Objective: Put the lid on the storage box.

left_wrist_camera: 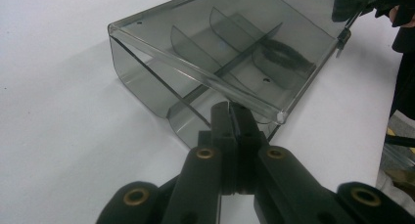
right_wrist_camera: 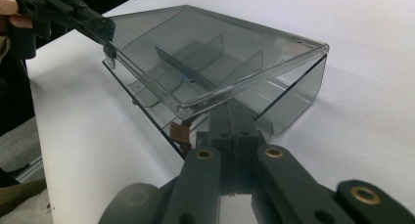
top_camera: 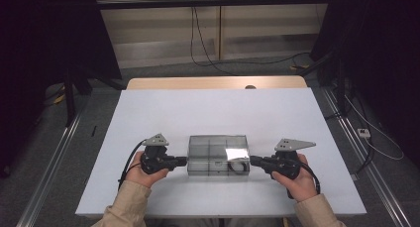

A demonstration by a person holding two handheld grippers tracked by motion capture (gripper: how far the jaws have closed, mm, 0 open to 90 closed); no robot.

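We see the smoky plastic box (top_camera: 218,154) between left claw (top_camera: 184,161) and right claw (top_camera: 252,160), both closed, tips at its ends, bare surface (top_camera: 213,113) beyond.

One clear smoky plastic box (top_camera: 218,155) with a hinged lid sits on one white table (top_camera: 213,113). Two black claws are present, a left claw (top_camera: 184,161) and a right claw (top_camera: 252,160), each held by one hand. Inside the box lies one dark looped item (left_wrist_camera: 286,53), too unclear to identify.
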